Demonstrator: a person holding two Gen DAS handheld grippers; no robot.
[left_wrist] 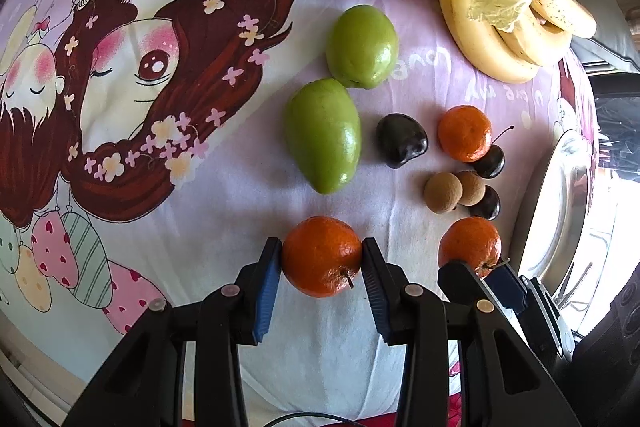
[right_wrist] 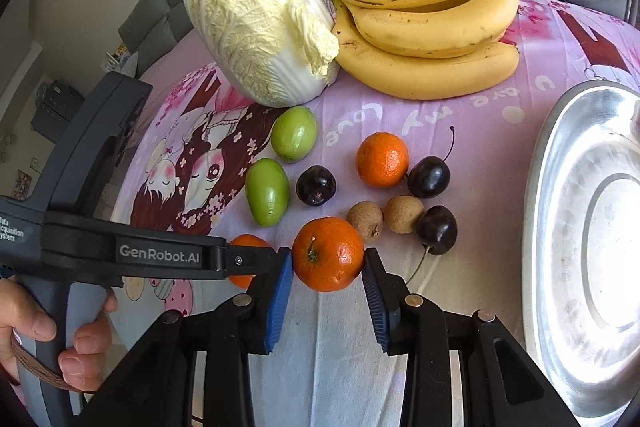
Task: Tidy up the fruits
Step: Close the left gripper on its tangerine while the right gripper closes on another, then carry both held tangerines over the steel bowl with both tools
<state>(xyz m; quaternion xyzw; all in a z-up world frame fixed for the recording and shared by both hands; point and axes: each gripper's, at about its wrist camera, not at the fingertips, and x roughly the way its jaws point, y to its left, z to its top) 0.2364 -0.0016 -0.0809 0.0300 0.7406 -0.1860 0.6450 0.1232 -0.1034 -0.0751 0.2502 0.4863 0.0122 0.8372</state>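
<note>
Each tool clamps one orange: left tool (left_wrist: pixel 322 259) on the left orange (left_wrist: pixel 322 255), right tool (right_wrist: pixel 327 259) on the right orange (right_wrist: pixel 328 253), both left of the empty metal tray (right_wrist: pixel 560 267). Remaining fruit lies on the cloth (right_wrist: pixel 460 115) beside the tray, still unsorted.

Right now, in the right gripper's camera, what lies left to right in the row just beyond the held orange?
Green fruit → dark plum → orange → dark plum with a stem → metal tray.
</note>
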